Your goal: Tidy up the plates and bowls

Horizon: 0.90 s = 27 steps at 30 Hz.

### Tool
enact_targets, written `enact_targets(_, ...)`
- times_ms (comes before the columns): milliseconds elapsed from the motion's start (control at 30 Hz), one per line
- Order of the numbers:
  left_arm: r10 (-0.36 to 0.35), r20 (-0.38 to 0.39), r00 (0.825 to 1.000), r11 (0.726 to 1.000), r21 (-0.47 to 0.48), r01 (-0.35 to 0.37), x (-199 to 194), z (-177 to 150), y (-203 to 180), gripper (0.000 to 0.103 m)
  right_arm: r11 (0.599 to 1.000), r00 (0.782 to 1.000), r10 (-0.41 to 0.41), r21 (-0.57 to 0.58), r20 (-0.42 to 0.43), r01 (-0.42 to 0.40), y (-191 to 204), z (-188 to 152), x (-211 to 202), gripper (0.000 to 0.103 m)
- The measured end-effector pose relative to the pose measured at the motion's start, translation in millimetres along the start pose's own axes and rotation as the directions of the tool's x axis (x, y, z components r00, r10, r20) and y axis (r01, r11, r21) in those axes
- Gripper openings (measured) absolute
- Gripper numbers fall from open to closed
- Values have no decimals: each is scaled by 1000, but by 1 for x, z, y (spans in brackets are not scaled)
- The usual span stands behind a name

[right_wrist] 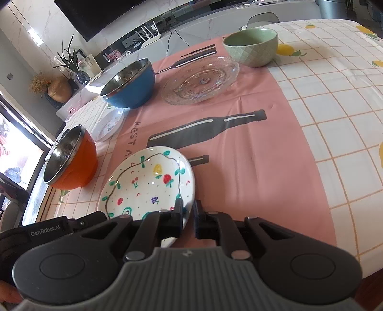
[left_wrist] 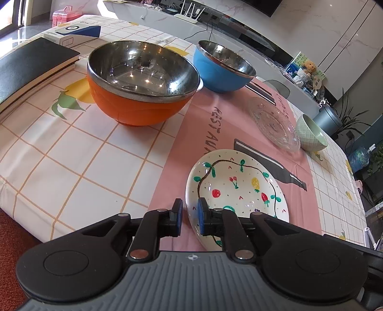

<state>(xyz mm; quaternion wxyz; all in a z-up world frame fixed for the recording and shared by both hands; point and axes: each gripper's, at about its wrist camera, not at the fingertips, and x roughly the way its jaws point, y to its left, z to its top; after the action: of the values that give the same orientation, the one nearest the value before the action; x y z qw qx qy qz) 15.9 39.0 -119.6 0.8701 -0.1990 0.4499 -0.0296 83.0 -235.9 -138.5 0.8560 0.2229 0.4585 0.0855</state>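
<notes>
A white plate painted with fruit (left_wrist: 235, 189) (right_wrist: 148, 184) lies on the pink mat. My left gripper (left_wrist: 190, 214) straddles its left rim, jaws narrowly apart around the edge. My right gripper (right_wrist: 189, 213) straddles its right rim the same way. An orange steel-lined bowl (left_wrist: 141, 83) (right_wrist: 71, 160) and a blue steel-lined bowl (left_wrist: 223, 67) (right_wrist: 129, 83) stand further back. A clear glass plate (left_wrist: 273, 122) (right_wrist: 201, 80) and a green bowl (left_wrist: 311, 134) (right_wrist: 251, 46) sit beyond. A small pale plate (right_wrist: 110, 123) lies between the orange and blue bowls.
A black book (left_wrist: 28, 69) and a white and blue box (left_wrist: 76, 33) lie at the table's far left. The checked tablecloth (left_wrist: 71, 167) covers the table; its front edge is near my left gripper. A counter with a router (left_wrist: 189, 14) runs behind.
</notes>
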Motion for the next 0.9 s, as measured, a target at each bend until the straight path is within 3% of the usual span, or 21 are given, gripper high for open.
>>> enact_targets(100, 17, 23, 1000, 1000, -12, -16, -2, 2, 3, 26, 1000, 1000, -9, -2, 8, 9, 0, 0, -3, 11)
enact_targets(167, 9, 28, 1000, 1000, -12, -8, 0, 4, 5, 34, 1000, 1000, -7, 4, 21, 7, -1, 1, -6, 19)
enact_targets(200, -2, 21, 1000, 1000, -15, 2, 2, 5, 6, 34, 1000, 1000, -5, 4, 24, 5, -2, 1, -7, 28)
enact_targets(300, -23, 21, 1000, 999, -22, 24, 6, 8, 5, 34, 1000, 1000, 12, -1, 17, -12, -2, 4, -1, 30)
enact_targets(333, -31, 15, 999, 999, -15, 31, 7, 9, 4, 34, 1000, 1000, 25, 5, 12, -25, -2, 4, 1, 30)
enact_targets(367, -34, 13, 999, 999, -5, 34, 9, 8, 1, 28, 999, 999, 42, 12, 3, -42, -3, 4, 4, 29)
enact_targets(400, -32, 7, 999, 999, 7, 32, 10, 8, -1, 22, 998, 998, 55, 27, -8, -55, -4, 3, 8, 22)
enact_targets(500, 1, 16, 1000, 999, 33, -1, 9, 6, -8, 19, 998, 999, 47, 42, 5, -47, -5, 3, 9, 10)
enact_targets(900, 18, 27, 999, 998, 61, -19, 7, 4, -6, 16, 997, 999, 45, 59, -7, -44, -5, 1, 9, 9)
